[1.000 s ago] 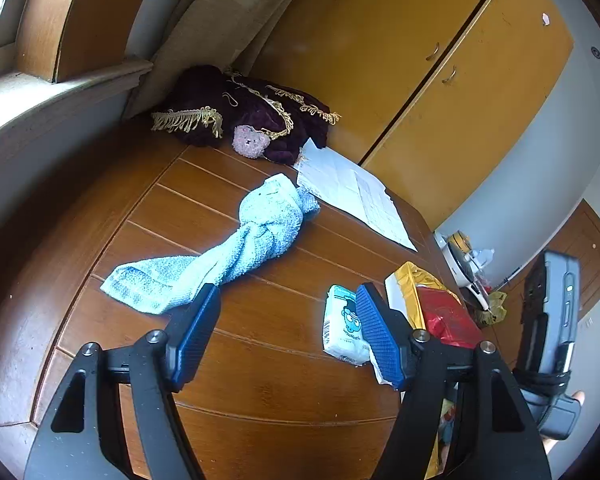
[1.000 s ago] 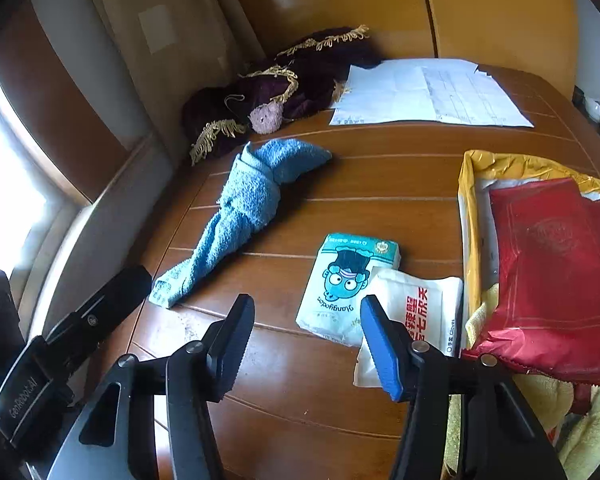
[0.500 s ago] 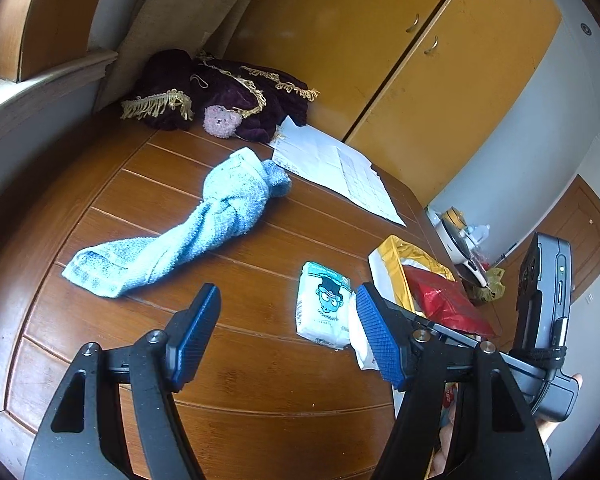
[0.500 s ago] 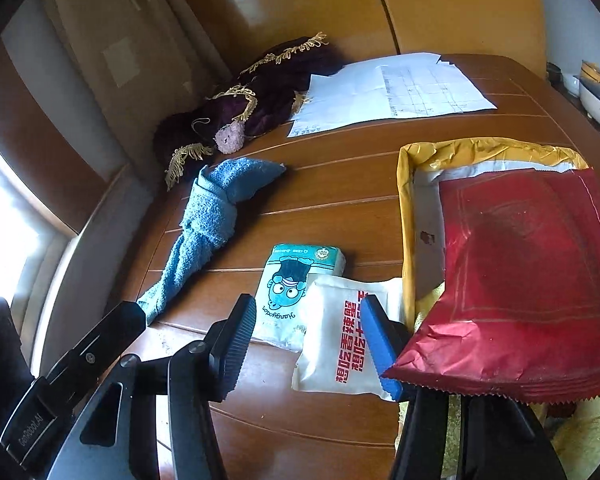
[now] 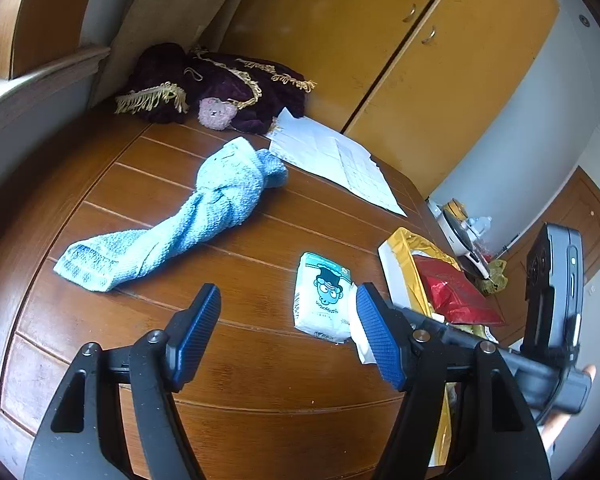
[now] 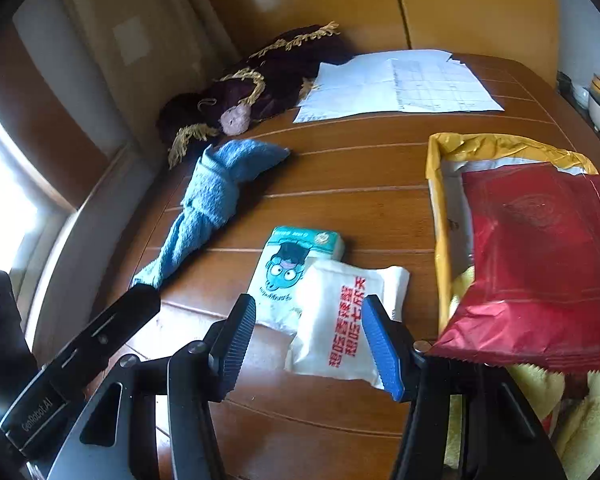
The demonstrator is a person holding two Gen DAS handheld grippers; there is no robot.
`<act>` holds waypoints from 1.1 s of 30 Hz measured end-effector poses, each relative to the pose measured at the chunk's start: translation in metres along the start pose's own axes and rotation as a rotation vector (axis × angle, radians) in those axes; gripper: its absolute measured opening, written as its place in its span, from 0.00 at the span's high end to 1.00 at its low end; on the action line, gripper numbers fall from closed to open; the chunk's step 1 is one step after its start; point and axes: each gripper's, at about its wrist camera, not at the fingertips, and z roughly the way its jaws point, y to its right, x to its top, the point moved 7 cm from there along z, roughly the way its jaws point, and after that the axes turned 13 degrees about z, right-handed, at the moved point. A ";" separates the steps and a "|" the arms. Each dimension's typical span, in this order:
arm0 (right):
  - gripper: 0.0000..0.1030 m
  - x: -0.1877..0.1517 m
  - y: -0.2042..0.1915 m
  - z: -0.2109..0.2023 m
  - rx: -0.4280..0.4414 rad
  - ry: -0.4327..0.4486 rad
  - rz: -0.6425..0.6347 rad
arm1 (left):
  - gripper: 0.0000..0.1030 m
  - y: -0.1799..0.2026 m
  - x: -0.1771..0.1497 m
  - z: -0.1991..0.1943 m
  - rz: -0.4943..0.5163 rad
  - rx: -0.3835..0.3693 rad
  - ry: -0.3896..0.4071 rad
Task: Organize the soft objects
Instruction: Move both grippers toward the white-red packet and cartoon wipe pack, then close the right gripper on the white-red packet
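I have moved my right gripper forward and lower over the last second, and now the white packet with red characters lies between its blue pads. The jaws are spread wide and I do not see them touch the packet. The left gripper has pulled back a little from the blue towel; its jaws are also spread and hold nothing above bare wood of the table.

For the task I judge this means the white packet is my first thing to pick, and the gold-lined box at the right edge of the table, with the red pouch and a yellow cloth already in it, looks like the place for it.

The white packet lies near the front edge of the table, just left of the box, and its upper left corner overlaps the tissue pack with a cartoon face. Its long axis runs from the front edge toward the far edge, tilted a little to the right, so my pads stand at its two long sides. The towel lies well apart, its long axis going diagonally from the left edge toward the far side, the thick knotted end pointing to the white papers and the dark fringed cloth at the far left corner.
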 end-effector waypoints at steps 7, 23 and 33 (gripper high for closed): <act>0.46 -0.009 -0.008 0.014 -0.161 -0.005 -0.075 | 0.32 -0.001 -0.001 -0.003 0.006 -0.002 0.007; 0.99 -0.018 0.004 -0.016 -0.030 0.030 -0.014 | 0.33 0.004 0.003 0.012 0.056 0.021 -0.040; 0.87 -0.019 0.002 -0.038 0.105 0.068 -0.007 | 0.33 0.011 0.009 0.028 0.093 0.041 -0.089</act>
